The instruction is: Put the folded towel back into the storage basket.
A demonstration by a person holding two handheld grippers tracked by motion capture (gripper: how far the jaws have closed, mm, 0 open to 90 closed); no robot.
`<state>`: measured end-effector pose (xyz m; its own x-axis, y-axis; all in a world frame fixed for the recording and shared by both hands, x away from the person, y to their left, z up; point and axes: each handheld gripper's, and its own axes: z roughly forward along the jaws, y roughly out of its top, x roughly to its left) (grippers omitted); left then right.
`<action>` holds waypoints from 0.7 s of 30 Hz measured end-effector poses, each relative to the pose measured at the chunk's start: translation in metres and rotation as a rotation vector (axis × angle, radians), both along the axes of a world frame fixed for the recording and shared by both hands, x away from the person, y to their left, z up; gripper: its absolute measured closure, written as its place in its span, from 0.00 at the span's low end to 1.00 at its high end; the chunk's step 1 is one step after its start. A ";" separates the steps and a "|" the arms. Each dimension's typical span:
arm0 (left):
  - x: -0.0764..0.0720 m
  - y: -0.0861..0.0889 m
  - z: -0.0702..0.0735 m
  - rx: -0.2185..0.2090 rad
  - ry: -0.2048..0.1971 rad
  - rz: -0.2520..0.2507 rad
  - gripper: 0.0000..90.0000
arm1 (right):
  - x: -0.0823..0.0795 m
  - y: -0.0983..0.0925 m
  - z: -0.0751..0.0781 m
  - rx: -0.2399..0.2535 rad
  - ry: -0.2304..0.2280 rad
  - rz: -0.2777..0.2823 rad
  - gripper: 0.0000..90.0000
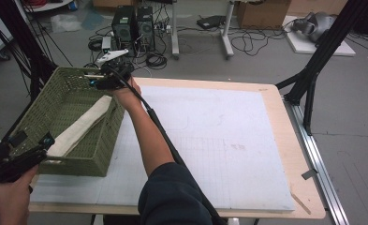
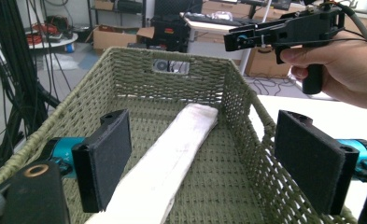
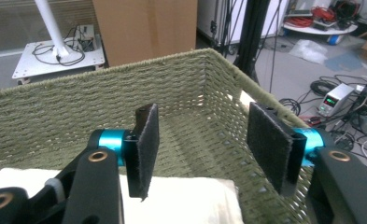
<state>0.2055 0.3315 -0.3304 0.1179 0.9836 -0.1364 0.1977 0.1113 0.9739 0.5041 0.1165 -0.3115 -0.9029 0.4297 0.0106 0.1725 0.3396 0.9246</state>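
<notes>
Left gripper (image 2: 202, 165) spread over folded cloth (image 2: 165, 161) in basket (image 2: 139, 60); right gripper (image 3: 200, 144) spread too, nothing pinched.

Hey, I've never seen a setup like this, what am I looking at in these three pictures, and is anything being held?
A person works at a table with a hand-held gripper in each hand. One camera looks down from above; the other two ride on the tools, looking along their black jaws. The left hand-held gripper is at the near end of a green woven basket, the right hand-held gripper at the far end. A folded white cloth lies inside the basket. Both sets of jaws stand open, holding nothing.
</notes>
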 end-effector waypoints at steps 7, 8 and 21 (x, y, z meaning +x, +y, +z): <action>0.000 -0.006 0.002 -0.028 -0.037 -0.090 0.20 | -0.010 -0.023 0.007 0.016 0.023 0.051 0.37; 0.001 -0.007 0.002 -0.034 -0.037 -0.099 0.20 | -0.012 -0.027 0.007 0.018 0.027 0.055 0.33; 0.010 -0.038 0.003 -0.083 -0.068 -0.300 0.21 | -0.049 -0.113 0.027 0.023 0.021 0.033 0.22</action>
<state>0.2152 0.2936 -0.3270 0.4127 0.8895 -0.1964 0.1684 0.1374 0.9761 0.4548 0.0037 -0.2849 -0.9161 0.3991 0.0391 0.1808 0.3241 0.9286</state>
